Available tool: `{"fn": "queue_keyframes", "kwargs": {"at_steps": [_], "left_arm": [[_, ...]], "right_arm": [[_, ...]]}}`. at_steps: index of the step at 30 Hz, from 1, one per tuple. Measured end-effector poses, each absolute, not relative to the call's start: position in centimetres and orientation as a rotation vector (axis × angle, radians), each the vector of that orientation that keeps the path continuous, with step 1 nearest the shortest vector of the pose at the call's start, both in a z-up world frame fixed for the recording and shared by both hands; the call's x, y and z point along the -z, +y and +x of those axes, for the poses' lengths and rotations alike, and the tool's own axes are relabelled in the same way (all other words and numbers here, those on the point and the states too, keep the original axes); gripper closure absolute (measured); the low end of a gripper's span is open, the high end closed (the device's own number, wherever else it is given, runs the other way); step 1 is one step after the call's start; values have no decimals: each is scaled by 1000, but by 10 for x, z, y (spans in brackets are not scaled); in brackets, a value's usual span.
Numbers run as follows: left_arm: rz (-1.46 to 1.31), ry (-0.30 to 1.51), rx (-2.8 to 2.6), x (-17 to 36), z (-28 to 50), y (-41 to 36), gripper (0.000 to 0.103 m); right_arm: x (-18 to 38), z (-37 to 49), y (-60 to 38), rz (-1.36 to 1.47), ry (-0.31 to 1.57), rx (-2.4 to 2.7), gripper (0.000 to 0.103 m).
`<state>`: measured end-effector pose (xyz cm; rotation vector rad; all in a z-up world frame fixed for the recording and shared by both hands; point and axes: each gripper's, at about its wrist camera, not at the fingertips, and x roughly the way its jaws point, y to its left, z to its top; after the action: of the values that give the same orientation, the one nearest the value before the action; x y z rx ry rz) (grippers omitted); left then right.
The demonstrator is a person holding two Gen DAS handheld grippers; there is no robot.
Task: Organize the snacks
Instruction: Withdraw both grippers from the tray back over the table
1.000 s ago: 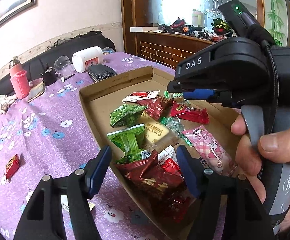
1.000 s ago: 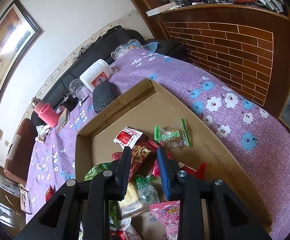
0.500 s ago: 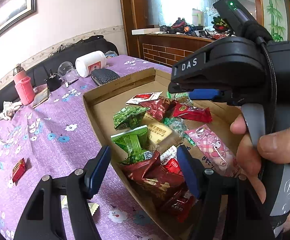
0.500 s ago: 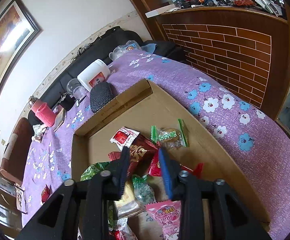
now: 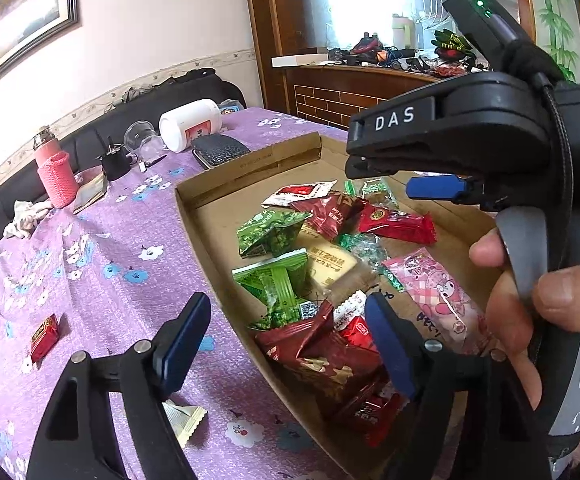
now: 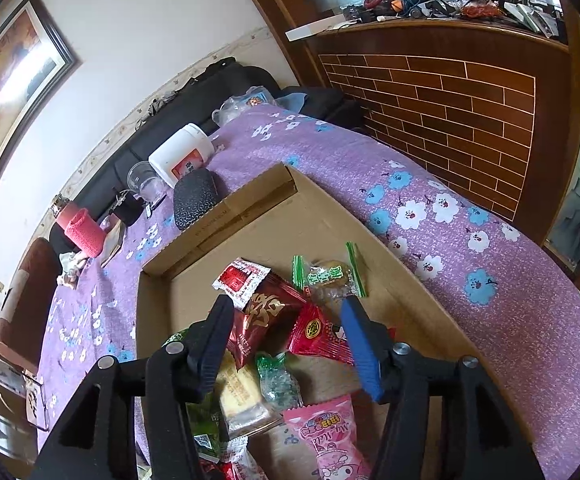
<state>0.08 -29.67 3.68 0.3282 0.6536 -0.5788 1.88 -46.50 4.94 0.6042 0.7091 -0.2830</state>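
A shallow cardboard box (image 5: pixel 194 216) on the purple tablecloth holds several wrapped snacks: green packets (image 5: pixel 270 232), red ones (image 5: pixel 398 222), a pink cartoon packet (image 5: pixel 438 292). My left gripper (image 5: pixel 286 312) hovers over the box's near corner, above a dark red packet (image 5: pixel 314 344). Its jaws are opening and grip nothing. My right gripper (image 6: pixel 286 312) hangs over the middle of the box (image 6: pixel 330 220), above a dark red packet (image 6: pixel 266 312) and a red one (image 6: pixel 314 332). Its jaws are opening too, and the pads touch nothing. A small red snack (image 5: pixel 44 336) lies loose on the cloth, left of the box.
A hand (image 5: pixel 550 292) holds the right gripper's body (image 5: pixel 450 140) at the right of the left wrist view. Behind the box stand a white jar (image 5: pixel 192 126), a black case (image 5: pixel 218 150), clear cups (image 5: pixel 140 142) and a pink bottle (image 5: pixel 54 172). A pale packet (image 5: pixel 182 420) lies under the left finger.
The right gripper's jaws have spread from nearly shut to well apart. The left gripper's jaws have widened a little. Neither hand has shifted.
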Motion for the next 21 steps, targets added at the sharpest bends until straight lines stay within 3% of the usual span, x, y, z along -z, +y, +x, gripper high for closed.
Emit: {"fn": "queue_keyframes", "kwargs": {"at_steps": [8, 21], "left_arm": [[308, 677, 564, -34, 7, -294, 17], [303, 690, 559, -32, 12, -293, 17]], "right_arm": [[-50, 18, -465, 599, 706, 288, 40], [-49, 20, -462, 588, 708, 282, 37]]}}
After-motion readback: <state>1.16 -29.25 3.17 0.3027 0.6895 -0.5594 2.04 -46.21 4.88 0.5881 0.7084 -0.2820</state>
